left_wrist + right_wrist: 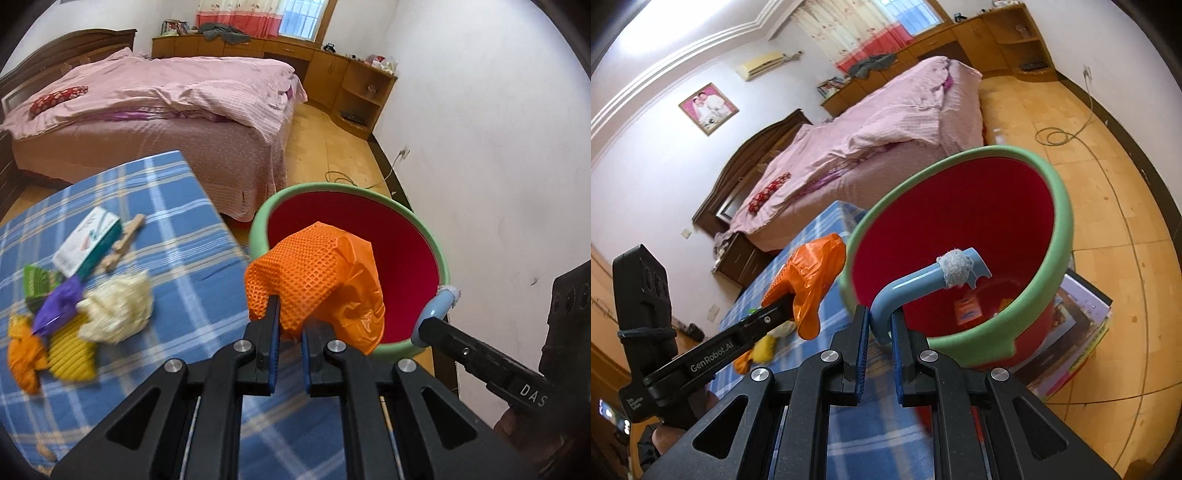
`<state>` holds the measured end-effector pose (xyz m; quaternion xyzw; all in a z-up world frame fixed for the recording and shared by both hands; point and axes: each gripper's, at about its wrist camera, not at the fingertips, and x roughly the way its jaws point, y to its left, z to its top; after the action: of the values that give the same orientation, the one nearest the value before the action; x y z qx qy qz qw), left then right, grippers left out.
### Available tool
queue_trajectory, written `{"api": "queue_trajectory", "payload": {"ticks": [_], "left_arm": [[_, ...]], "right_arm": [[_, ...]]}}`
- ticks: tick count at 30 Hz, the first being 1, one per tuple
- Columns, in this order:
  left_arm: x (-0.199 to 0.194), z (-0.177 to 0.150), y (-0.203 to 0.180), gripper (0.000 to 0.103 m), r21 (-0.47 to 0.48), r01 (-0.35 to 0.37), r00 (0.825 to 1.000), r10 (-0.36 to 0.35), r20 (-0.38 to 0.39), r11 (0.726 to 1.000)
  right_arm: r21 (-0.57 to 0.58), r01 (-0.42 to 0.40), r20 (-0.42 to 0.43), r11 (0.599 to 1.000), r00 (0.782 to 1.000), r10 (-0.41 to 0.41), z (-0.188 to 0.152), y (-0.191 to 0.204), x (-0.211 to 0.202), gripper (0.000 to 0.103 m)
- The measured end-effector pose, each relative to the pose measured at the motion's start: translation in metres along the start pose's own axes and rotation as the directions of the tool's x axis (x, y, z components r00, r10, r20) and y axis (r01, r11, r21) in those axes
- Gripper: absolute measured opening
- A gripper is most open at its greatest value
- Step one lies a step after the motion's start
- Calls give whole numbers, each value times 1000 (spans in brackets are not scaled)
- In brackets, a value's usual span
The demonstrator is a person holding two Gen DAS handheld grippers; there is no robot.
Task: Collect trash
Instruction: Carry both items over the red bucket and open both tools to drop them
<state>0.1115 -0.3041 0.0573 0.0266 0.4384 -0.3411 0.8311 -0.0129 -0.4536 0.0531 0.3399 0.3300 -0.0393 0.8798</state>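
An orange bag (317, 280) is clamped in the left gripper (290, 325), held at the near rim of a red bucket (354, 236). The right gripper (880, 325) is clamped on the bucket's blue handle (923, 280). More trash (74, 306) lies left of the bucket on a blue checked cloth (177, 266).

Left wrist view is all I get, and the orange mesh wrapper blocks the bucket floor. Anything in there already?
Observer: Yes. Behind the orange mesh wrapper that the left gripper holds, the right wrist view shows an orange packet on the floor of the red bucket with the green rim.
Operator: What holds the bucket?
Observer: The right gripper, shut on its light blue curved handle.
Operator: What's under it?
Observer: A stack of flat printed boxes on the floor. I cannot tell whether the bucket touches it.
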Motion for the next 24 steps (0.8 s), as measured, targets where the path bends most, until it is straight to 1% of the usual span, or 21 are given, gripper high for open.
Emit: {"api": "queue_trajectory", "payload": {"ticks": [3, 8, 11, 13, 14, 18, 21, 23, 24], "left_arm": [[16, 6, -7, 8, 11, -5, 1000, 5, -11, 1000], [27, 10, -14, 10, 27, 12, 1000, -11, -18, 1000], [30, 11, -18, 25, 38, 1, 1000, -1, -8, 999], [30, 11, -20, 31, 45, 19, 1000, -19, -2, 999], [31, 12, -20, 33, 49, 25, 1000, -25, -2, 998], [29, 11, -22, 33, 61, 20, 1000, -20, 5, 998], [25, 10, -22, 34, 56, 29, 999, -30, 12, 998], [22, 9, -22, 43, 60, 37, 999, -38, 16, 998], [19, 8, -24, 45, 66, 40, 999, -41, 20, 997]], "right_arm": [[16, 10, -7, 1000, 1000, -10, 7, -11, 5, 12], [27, 22, -18, 999, 1000, -21, 14, -20, 11, 14], [26, 29, -23, 999, 999, -28, 16, -23, 15, 14], [30, 29, -20, 999, 999, -28, 17, -23, 16, 15], [38, 23, -20, 999, 1000, -22, 18, -24, 17, 16], [53, 8, -16, 999, 1000, -7, 17, -26, 15, 17], [59, 4, -5, 998, 1000, -3, 14, -24, 10, 21], [67, -2, 8, 998, 1000, 1, 14, -25, 5, 22], [71, -4, 15, 997, 1000, 3, 14, -25, 2, 23]]}}
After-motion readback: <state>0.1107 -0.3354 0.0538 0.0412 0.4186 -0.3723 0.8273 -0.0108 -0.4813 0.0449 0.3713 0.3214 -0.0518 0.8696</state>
